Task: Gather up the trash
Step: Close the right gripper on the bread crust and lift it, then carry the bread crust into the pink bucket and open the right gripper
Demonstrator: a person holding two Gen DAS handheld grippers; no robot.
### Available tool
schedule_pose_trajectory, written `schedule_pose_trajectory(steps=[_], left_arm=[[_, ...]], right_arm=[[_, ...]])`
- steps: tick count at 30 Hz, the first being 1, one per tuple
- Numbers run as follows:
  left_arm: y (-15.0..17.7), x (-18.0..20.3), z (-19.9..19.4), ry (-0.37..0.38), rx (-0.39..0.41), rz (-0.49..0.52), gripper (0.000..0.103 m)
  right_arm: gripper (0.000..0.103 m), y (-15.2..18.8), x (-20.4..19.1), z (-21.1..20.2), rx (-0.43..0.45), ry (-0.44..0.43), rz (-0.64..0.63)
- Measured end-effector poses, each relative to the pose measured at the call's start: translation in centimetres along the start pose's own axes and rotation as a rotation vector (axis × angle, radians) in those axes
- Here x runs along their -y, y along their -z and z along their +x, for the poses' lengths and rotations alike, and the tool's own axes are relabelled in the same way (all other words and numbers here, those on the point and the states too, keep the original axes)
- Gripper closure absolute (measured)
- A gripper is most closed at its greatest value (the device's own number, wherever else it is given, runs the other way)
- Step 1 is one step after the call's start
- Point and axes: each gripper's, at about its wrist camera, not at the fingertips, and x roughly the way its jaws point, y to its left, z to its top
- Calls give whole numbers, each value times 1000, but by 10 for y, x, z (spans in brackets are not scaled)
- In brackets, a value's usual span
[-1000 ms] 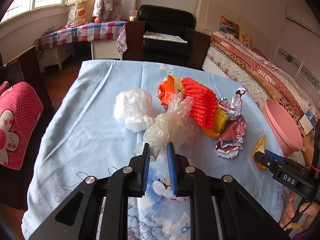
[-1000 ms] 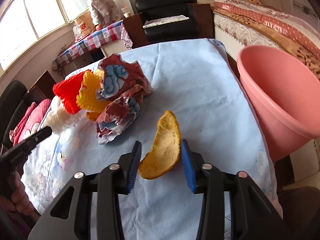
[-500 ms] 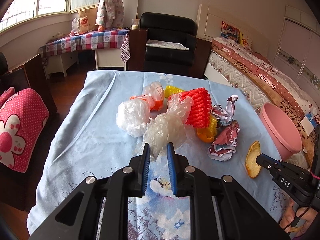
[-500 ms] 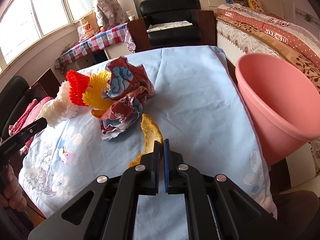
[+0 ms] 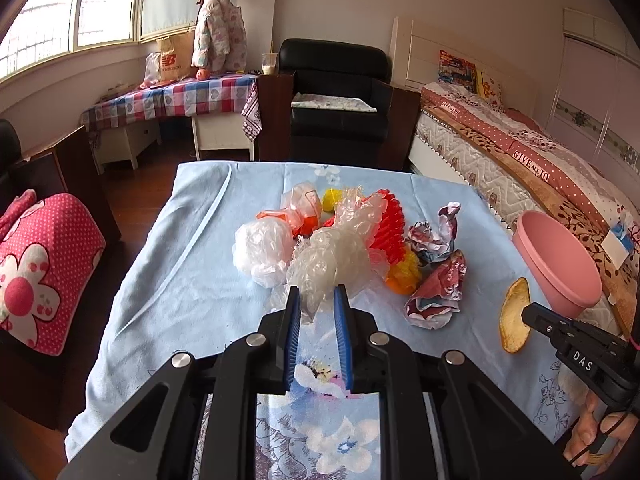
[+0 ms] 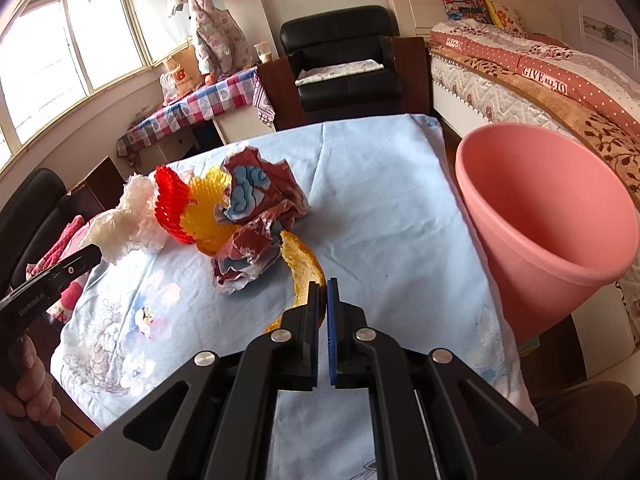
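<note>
My left gripper (image 5: 316, 292) is shut on a crumpled clear plastic bag (image 5: 336, 256), whose tail sits between the blue pads while its bulk hangs ahead over the trash pile. My right gripper (image 6: 322, 286) is shut on a yellow-orange peel (image 6: 302, 260), held on edge just above the blue tablecloth (image 6: 380, 208). The left wrist view shows that same peel (image 5: 514, 316) at the right gripper's tip (image 5: 528, 314). A pink bin (image 6: 540, 216) stands off the table's right edge, tilted mouth toward me.
The pile holds a white plastic ball (image 5: 262, 248), a red foam net (image 5: 388, 228), a yellow foam net (image 6: 208, 208) and crumpled red-and-blue wrappers (image 6: 256, 208). A bed (image 5: 520, 148) runs along the right; a black armchair (image 5: 336, 92) stands behind the table.
The right gripper's jaws closed on the peel, which now stands on edge off the cloth. Both grippers have risen and drawn back, the left still holding the clear bag.
</note>
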Motion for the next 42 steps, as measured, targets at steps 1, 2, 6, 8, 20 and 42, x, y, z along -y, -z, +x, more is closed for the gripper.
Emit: schedule_pose_trajectory(steps=[1, 2, 6, 8, 20, 42], left_arm=[[0, 2, -2, 0, 2, 2, 87], [-1, 3, -3, 0, 4, 4, 87], [-3, 6, -7, -2, 16, 14, 87], [-5, 6, -9, -2, 22, 21, 87], [-16, 28, -18, 1, 47, 50, 87], [-45, 80, -9, 199, 92, 68, 87]], right_arm=[[99, -1, 1, -1, 4, -1, 2], [99, -1, 3, -2, 7, -2, 5], [99, -4, 7, -8, 25, -5, 18], [99, -4, 8, -10, 32, -6, 25], [99, -7, 25, -20, 66, -9, 71], [99, -20, 85, -48, 178, 21, 231]])
